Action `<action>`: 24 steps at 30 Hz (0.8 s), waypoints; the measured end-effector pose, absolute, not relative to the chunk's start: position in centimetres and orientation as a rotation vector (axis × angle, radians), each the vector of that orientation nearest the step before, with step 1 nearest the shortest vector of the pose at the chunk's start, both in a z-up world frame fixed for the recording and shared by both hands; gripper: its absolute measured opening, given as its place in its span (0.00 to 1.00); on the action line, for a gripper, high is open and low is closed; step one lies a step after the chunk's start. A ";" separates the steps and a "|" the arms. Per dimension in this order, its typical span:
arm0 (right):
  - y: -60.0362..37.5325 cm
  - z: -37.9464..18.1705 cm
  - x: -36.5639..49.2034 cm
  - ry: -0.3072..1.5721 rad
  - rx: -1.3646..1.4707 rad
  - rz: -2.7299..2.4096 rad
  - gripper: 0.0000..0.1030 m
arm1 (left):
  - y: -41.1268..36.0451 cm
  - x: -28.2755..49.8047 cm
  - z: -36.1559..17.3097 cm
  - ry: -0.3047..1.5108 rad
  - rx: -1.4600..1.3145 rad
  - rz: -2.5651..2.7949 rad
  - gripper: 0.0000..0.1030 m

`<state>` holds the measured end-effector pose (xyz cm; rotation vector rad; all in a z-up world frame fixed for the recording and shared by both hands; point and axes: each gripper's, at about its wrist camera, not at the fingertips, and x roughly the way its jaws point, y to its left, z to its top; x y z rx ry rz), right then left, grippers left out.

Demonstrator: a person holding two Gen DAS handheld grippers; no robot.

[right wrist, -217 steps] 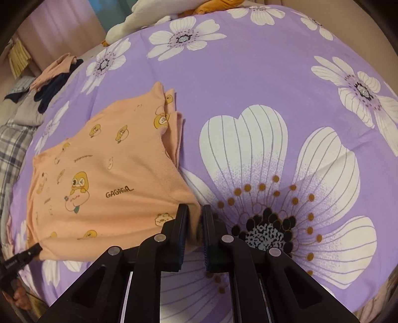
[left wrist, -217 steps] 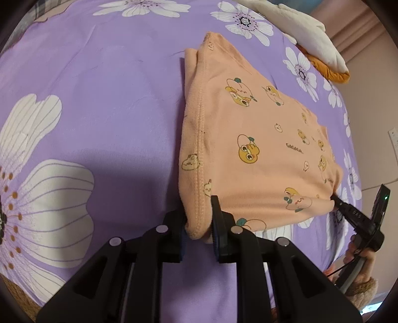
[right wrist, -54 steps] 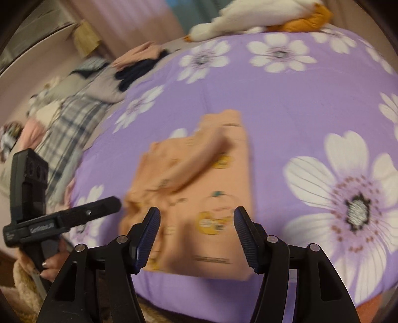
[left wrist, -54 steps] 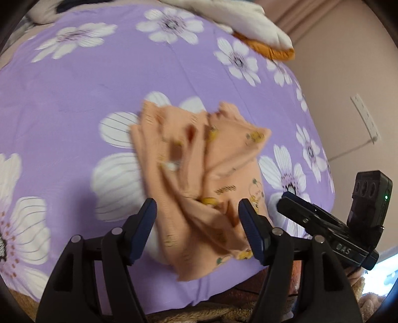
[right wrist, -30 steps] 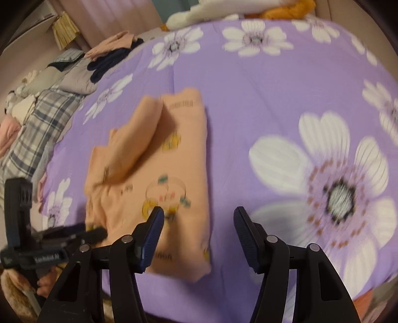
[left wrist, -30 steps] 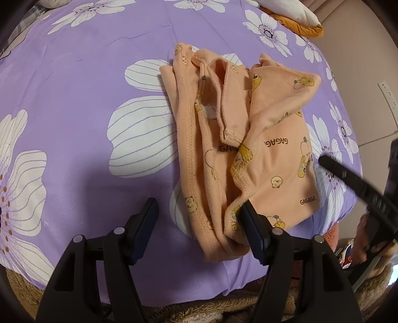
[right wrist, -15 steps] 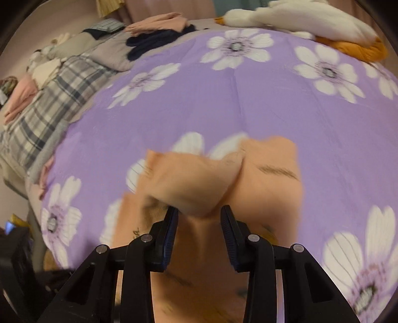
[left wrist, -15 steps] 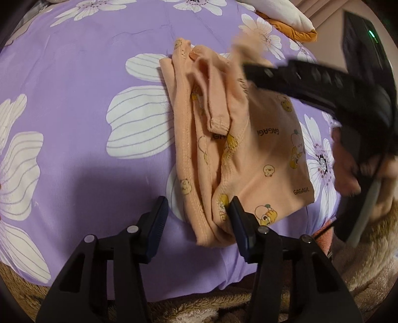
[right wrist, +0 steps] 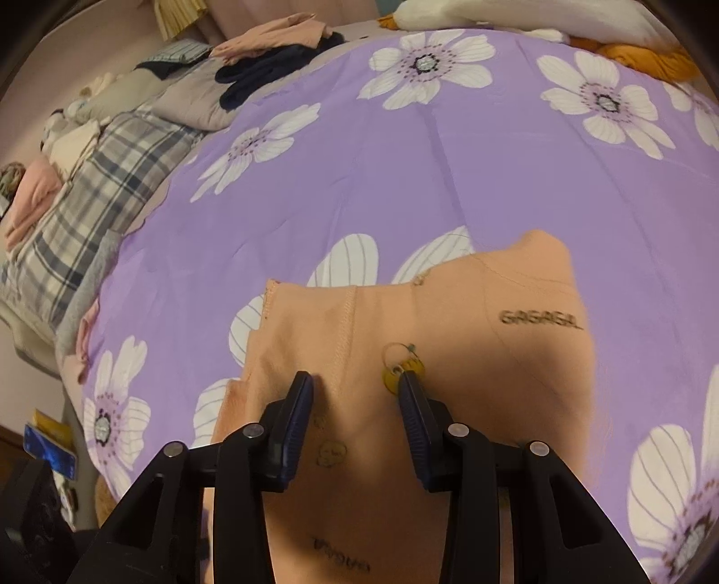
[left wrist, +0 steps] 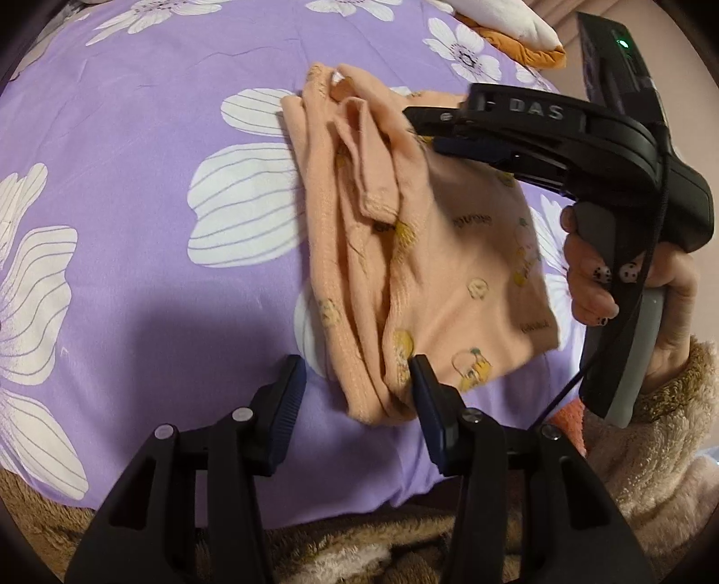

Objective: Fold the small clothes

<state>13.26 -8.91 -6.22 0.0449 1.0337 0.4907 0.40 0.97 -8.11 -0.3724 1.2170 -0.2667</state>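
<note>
A small peach garment (left wrist: 454, 269) with cartoon prints lies bunched in long folds on the purple flowered bed sheet (left wrist: 135, 134). My left gripper (left wrist: 357, 382) sits at its near corner. Its jaws are closing, with that corner between them, and the pads do not press it from both sides. A hand (left wrist: 593, 287) holds my right gripper (left wrist: 422, 128) over the garment's far part. In the right wrist view the right gripper (right wrist: 357, 391) stands open just above the garment (right wrist: 472, 323), with flat cloth showing between the fingers.
A white and orange pillow (left wrist: 508, 22) lies at the bed's far edge. A plaid blanket (right wrist: 90, 188) and a pile of clothes (right wrist: 269, 49) lie beyond the sheet on the left. A brown fuzzy cover (left wrist: 359, 539) runs along the near edge. A fuzzy sleeve (left wrist: 651, 426) is at right.
The right gripper swung in from the right side to over the garment's far part. The left gripper's jaws narrowed around the near corner. The garment, once flat, is now bunched in folds.
</note>
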 end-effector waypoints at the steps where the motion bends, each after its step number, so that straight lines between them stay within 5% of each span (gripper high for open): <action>1: -9.2 -5.9 13.1 1.029 0.048 0.481 0.38 | 1.1 0.3 -7.7 1.214 -0.378 -0.276 0.43; 4: -11.0 -5.1 12.2 1.009 0.060 0.449 0.46 | 1.6 0.5 -5.9 1.161 -0.379 -0.284 0.46; 7: -12.9 -4.8 11.1 0.995 0.072 0.407 0.48 | 1.7 1.9 -4.3 1.096 -0.389 -0.308 0.61; 24: -16.5 -6.2 9.0 1.028 0.069 0.250 0.58 | 3.3 6.1 -9.2 1.129 -0.391 -0.209 0.67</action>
